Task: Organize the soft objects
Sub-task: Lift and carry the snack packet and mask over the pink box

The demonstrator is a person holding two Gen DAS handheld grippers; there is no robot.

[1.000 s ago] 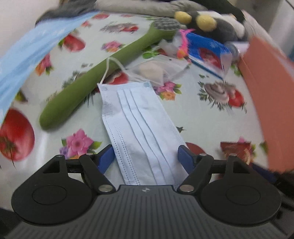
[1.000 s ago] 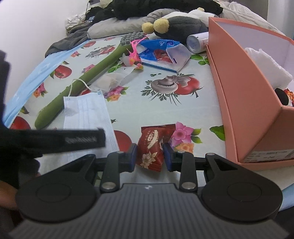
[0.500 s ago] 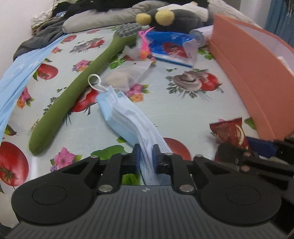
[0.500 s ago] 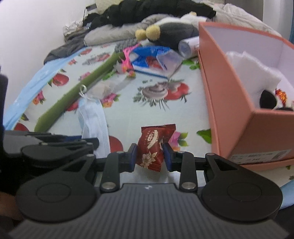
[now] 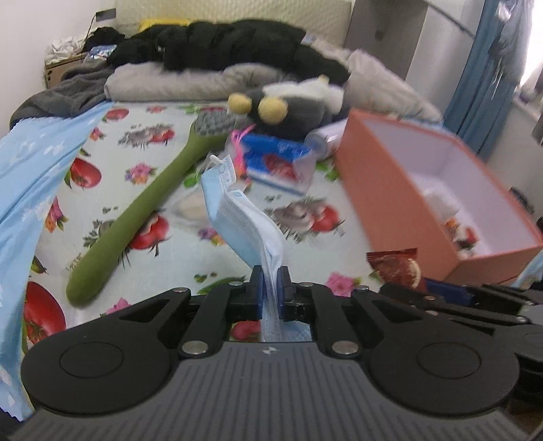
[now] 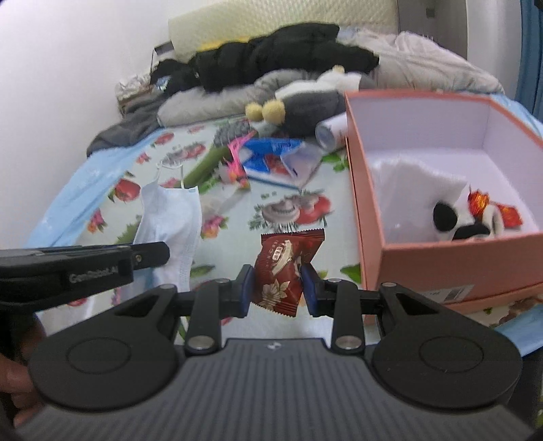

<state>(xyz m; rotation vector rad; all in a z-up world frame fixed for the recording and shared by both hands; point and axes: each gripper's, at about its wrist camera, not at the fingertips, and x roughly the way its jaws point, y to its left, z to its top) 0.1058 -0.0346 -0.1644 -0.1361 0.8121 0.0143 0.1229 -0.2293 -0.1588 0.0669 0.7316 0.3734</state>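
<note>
Only right wrist view shows plush [image 6: 451,217] inside box [image 6: 441,261].

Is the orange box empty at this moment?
No, the orange box already holds a white plush with black parts and a small red wrapper.

The setting is a bedroom. A bed [image 5: 142,169] fills the centre, covered by a sheet printed with tomatoes and flowers. A cream padded headboard [image 5: 230,10] stands at its far end. A plain white wall [image 6: 68,68] runs along the left side. Blue curtains [image 5: 488,78] hang at the right, beside a window [image 5: 534,51] that admits bright daylight. Grey and black bedding [image 5: 217,51] is piled against the headboard.
</note>
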